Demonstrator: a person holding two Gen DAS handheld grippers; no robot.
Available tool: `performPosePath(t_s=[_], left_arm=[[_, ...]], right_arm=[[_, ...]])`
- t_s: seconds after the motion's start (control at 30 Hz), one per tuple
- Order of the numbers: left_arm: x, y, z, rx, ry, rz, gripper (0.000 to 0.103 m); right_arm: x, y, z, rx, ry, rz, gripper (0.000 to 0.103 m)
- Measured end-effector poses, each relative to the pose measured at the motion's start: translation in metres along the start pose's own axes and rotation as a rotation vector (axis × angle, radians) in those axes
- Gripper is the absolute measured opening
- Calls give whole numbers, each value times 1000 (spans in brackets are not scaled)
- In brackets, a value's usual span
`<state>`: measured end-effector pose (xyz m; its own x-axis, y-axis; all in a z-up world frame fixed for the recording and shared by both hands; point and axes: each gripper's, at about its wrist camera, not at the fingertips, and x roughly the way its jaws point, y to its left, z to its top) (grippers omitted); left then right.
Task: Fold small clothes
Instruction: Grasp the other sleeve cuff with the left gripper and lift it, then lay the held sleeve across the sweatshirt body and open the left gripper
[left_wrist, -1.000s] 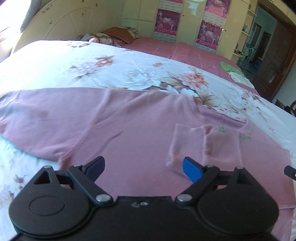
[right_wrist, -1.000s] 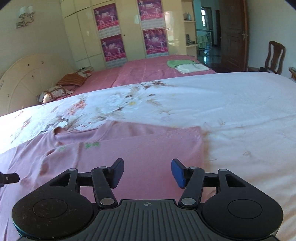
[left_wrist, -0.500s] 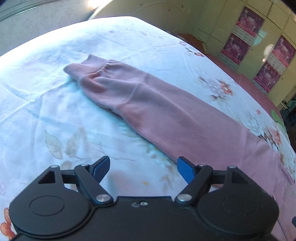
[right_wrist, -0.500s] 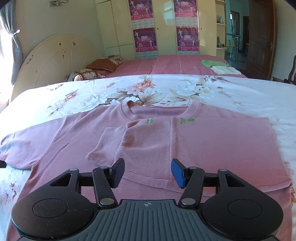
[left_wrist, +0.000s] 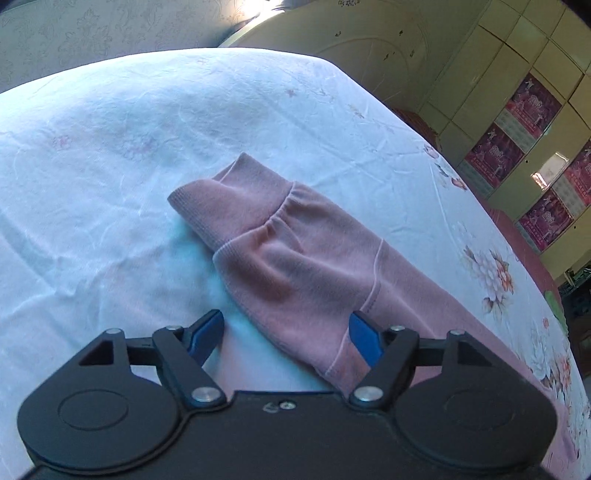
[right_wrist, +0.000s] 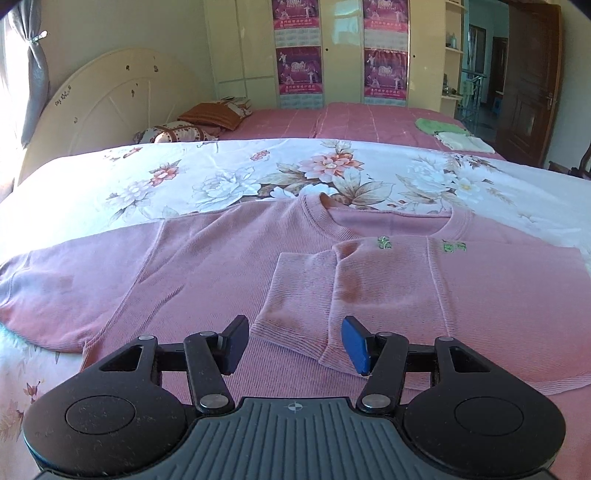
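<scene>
**Pink sweater on the bed, one sleeve folded in**

Dusty-pink ribbed knit long-sleeved sweater (right_wrist: 207, 273) lies flat, front side down or up not certain, on the white floral-print bed sheet (right_wrist: 229, 173). Round ribbed neckline points away from the right wrist camera. Two small green marks sit just below the collar. One sleeve is folded across the body, its ribbed cuff (right_wrist: 295, 295) resting on the chest panel. The other sleeve stretches out flat toward the left edge of that view. Faint darker patches show on the folded sleeve and the outstretched one.

Left gripper (left_wrist: 286, 334): blue-padded fingers spread apart, low over the outstretched sleeve (left_wrist: 306, 266). Right-hand pad sits at the sleeve fabric; left-hand pad is over bare sheet. Cuff end, gathered at the ribbing, lies ahead of the fingers.

Right gripper (right_wrist: 293, 343): fingers apart, holding nothing, hovering just short of the folded cuff's edge.
</scene>
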<state>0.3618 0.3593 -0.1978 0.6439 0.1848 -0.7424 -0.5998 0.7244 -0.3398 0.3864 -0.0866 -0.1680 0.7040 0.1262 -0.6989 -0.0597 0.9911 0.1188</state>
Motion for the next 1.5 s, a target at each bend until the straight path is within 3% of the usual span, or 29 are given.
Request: performPosePath(t_s=[0.07,0.13,0.2,0.33,0.4,0.53,0.6,0.67,0.83,0.97,1.17,1.23,1.3,1.4,1.47,1.5], left_arm=[[4,-1,2,1,-28,6,54],[9,1,5,-17,-39,5,29],[11,4,8,-41,-50,8,19],[8,8,9,-69,-68,-9,8],[1,4,10,-65,-87,-28,7],[-22,-22,14,39,-147,-96,3],[-32,-41,14,93,-161,-142,3],[-38,-62,12,134,-159,-192,3],[-60,-128,-18,290,-142,-338,3],[-72,-189,-59,419,-88,-486,3],[-79,-266,-151,615,54,-691,3],[-72,-278,-179,676,101,-707,3],[-60,-286,-206,748,147,-672,5],[-53,-287,-228,825,203,-599,23],[-59,-279,-226,825,205,-594,32],[-65,-275,-222,825,185,-581,52]], right_arm=[[5,2,1,4,2,-6,56],[10,2,2,4,-1,-17,56],[12,0,3,7,-4,-29,56],[16,-4,6,13,-12,-51,56],[16,-6,7,17,-18,-60,56],[16,-14,6,28,-24,-81,56],[21,-18,3,33,-5,-95,56],[36,-24,-1,53,75,-81,56],[24,-36,5,110,31,-32,56],[0,-44,9,137,-9,2,56],[-28,-75,3,167,-33,-23,56],[-33,-87,-3,176,-26,-35,56],[-36,-99,-9,195,-12,-27,56],[-40,-107,-15,229,2,22,56],[-43,-108,-16,244,0,47,56],[-42,-107,-15,243,0,54,56]])
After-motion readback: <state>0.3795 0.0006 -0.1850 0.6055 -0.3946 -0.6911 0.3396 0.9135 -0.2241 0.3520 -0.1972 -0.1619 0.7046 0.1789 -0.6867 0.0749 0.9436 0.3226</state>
